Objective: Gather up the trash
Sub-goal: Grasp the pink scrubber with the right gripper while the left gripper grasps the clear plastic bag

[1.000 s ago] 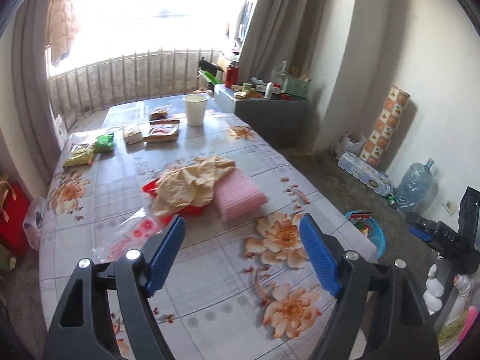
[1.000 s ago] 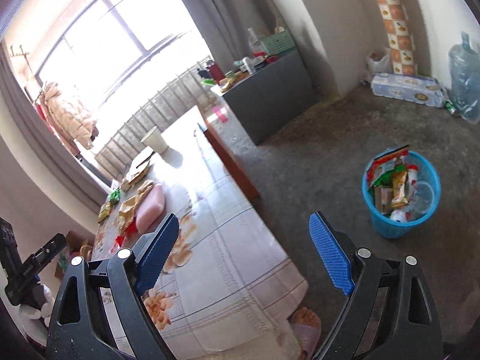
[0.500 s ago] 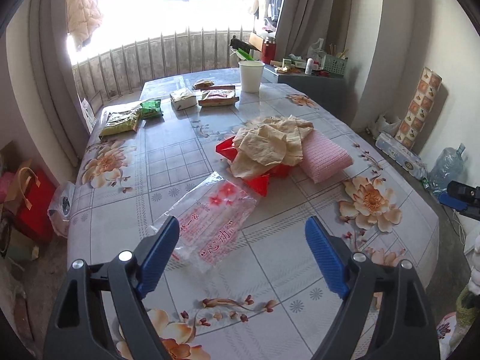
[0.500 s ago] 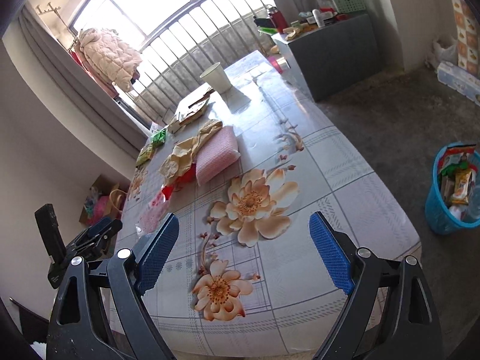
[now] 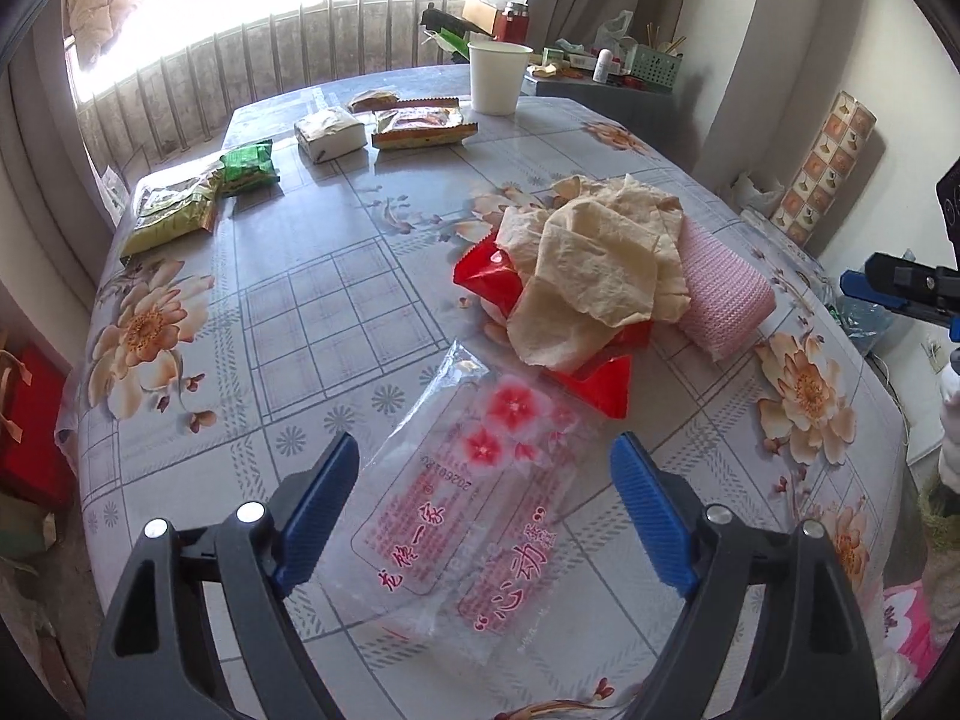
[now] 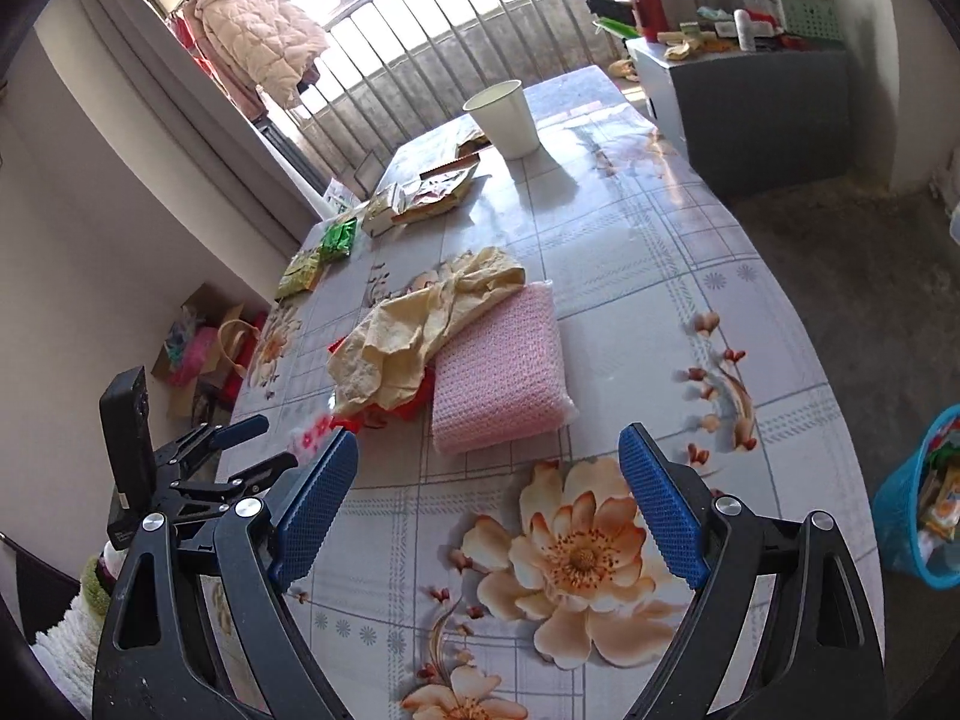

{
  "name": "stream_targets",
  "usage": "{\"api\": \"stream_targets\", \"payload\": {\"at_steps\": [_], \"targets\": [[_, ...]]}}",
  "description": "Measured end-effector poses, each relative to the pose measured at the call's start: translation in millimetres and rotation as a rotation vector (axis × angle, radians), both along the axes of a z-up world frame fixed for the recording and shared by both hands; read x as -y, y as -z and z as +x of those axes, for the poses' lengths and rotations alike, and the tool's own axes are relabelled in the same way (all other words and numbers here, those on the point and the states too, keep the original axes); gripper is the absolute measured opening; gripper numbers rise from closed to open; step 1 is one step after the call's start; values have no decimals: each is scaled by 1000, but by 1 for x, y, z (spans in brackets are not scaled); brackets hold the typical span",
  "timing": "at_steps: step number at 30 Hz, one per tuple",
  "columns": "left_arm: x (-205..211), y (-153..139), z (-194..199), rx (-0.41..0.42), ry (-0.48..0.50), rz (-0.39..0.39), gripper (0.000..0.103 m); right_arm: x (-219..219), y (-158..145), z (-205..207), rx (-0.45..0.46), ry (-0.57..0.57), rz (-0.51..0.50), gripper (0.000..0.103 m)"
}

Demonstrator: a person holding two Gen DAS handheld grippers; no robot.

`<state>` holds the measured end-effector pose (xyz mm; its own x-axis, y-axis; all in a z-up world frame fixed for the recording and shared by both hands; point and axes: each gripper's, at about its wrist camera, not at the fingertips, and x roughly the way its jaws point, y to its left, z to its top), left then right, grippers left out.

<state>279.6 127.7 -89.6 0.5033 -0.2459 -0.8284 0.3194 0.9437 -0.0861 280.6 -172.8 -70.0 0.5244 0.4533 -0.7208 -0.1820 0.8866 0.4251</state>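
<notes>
A clear plastic wrapper with red flowers and red print (image 5: 474,510) lies flat on the floral tablecloth. My left gripper (image 5: 486,504) is open just above it, one finger on each side. Behind it lie a red wrapper (image 5: 486,276), crumpled beige paper (image 5: 594,258) and a pink packet (image 5: 720,294). My right gripper (image 6: 486,516) is open and empty over the table, near the pink packet (image 6: 498,372). The left gripper shows in the right wrist view (image 6: 240,450). A blue trash basket (image 6: 918,516) holding wrappers stands on the floor at right.
Farther back on the table (image 5: 312,312) are green snack packs (image 5: 246,165), a tissue pack (image 5: 330,132), an orange wrapper (image 5: 420,126) and a white paper cup (image 5: 498,75). A grey cabinet (image 6: 756,90) stands at the far right. Bags sit on the floor at left (image 6: 198,348).
My left gripper has swung left and come down over the clear flowered wrapper. My right gripper has turned from the floor and basket to face the table and moved closer to the pink packet.
</notes>
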Motion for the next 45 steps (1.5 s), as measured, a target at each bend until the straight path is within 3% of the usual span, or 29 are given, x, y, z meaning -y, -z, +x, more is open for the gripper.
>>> {"api": "stream_targets", "payload": {"at_steps": [9, 16, 17, 26, 29, 32, 34, 36, 41, 45], "targets": [[13, 21, -6, -62, 118, 68, 84, -60, 27, 55, -7, -197, -249, 87], [19, 26, -16, -73, 93, 106, 81, -72, 48, 64, -52, -231, -368, 84], [20, 26, -18, -71, 87, 119, 80, -70, 49, 63, -62, -227, -363, 79], [17, 15, -40, -119, 48, 100, 63, -42, 46, 34, -109, -155, -307, 76], [13, 11, -50, -149, 26, 46, 58, -31, 42, 17, -121, -146, -279, 75], [7, 9, -58, -183, -6, -32, 50, -19, 36, 3, -145, -150, -179, 75], [2, 9, -61, -199, -31, -70, 40, -11, 32, -4, -169, -145, -112, 75], [-3, 10, -63, -211, -51, -97, 29, -5, 25, -10, -154, -125, -109, 75], [-5, 11, -68, -213, -65, -130, 17, -8, 0, -23, -47, -111, -242, 74], [-4, 5, -76, -179, -60, -138, 10, -19, 11, -30, 21, -81, -609, 74]]}}
